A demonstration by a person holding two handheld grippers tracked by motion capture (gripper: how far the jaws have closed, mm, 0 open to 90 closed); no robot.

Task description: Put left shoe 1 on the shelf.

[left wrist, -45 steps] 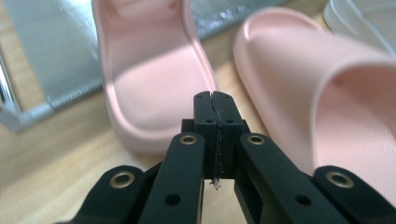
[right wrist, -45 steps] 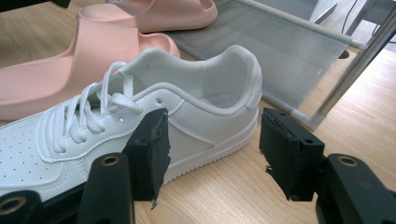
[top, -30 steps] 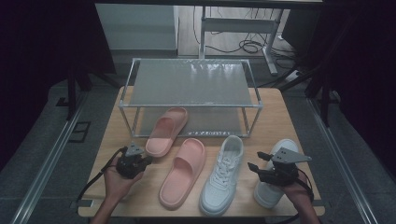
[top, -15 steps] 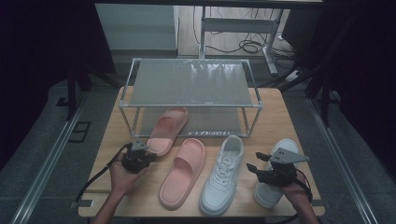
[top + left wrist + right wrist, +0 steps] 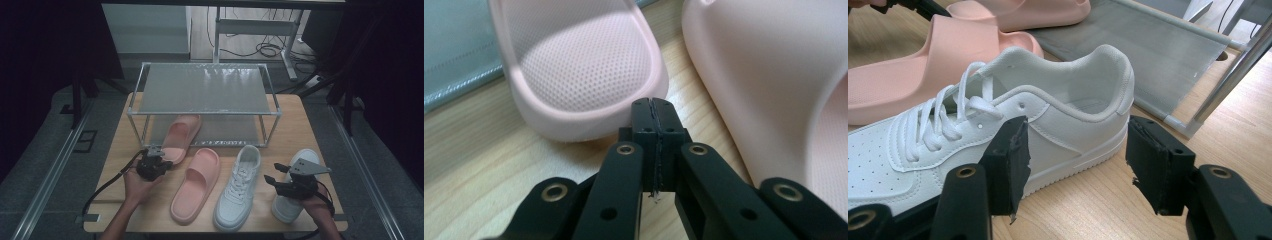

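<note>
From above, the room around the wooden bench [image 5: 120, 150] is dark and little can be made out beyond it. A two-tier rack [image 5: 205, 89] with grey mesh shelves stands at the far side; its upper shelf is bare, and one pink slide [image 5: 179, 138] lies with its toe end tucked under it on the lower shelf, heel out on the bench. A strip of lettering on the lower shelf's front edge is too small to read. The second pink slide [image 5: 196, 184] lies on the bench just beside a white sneaker [image 5: 240, 187]; another white sneaker [image 5: 295, 187] sits at the right, partly hidden by the right gripper [image 5: 272, 180] and the hand behind it. The left gripper [image 5: 165, 164] sits right at the heel of the tucked slide. In the left gripper view, the jaws are pressed together with nothing between them, the tip of the left gripper [image 5: 654, 102] just at the heel rim of the pink slide [image 5: 584, 65], whose front is cut off at the top; the other slide [image 5: 774, 85] runs off the right edge. In the right gripper view, the right gripper [image 5: 1075, 162] has its jaws spread wide, facing the heel side of the white sneaker [image 5: 1013, 135] without touching it; the toe is cut off at the left. Behind it lie both slides and the rack's lower mesh shelf [image 5: 1148, 55].
</note>
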